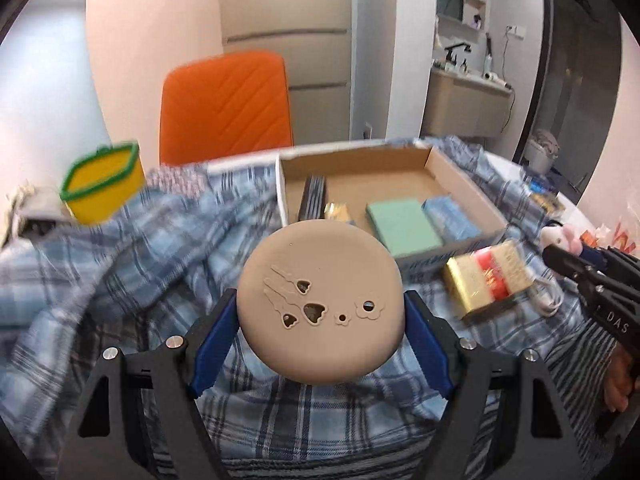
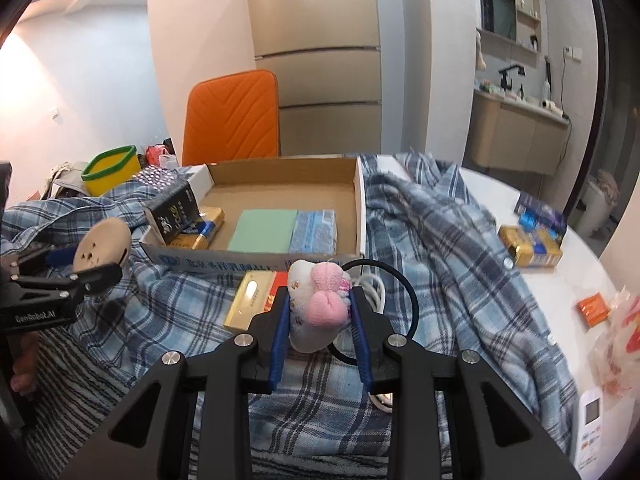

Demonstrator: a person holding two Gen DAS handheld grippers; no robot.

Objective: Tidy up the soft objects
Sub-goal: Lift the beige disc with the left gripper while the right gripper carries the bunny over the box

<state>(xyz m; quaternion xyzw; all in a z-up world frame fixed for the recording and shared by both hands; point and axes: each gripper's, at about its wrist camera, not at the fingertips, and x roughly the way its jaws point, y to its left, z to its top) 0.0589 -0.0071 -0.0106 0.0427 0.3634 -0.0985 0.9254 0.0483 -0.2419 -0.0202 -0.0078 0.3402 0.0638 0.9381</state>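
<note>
My left gripper is shut on a round beige soft pad with small cut-out holes, held above a blue plaid cloth. The pad and left gripper also show at the left of the right wrist view. My right gripper is shut on a small white and pink plush toy, held above the same cloth. The toy shows at the right edge of the left wrist view.
An open cardboard box behind both grippers holds a green pad, a blue packet and small boxes. A gold and red box lies in front of it. A yellow basket, an orange chair and loose packets surround it.
</note>
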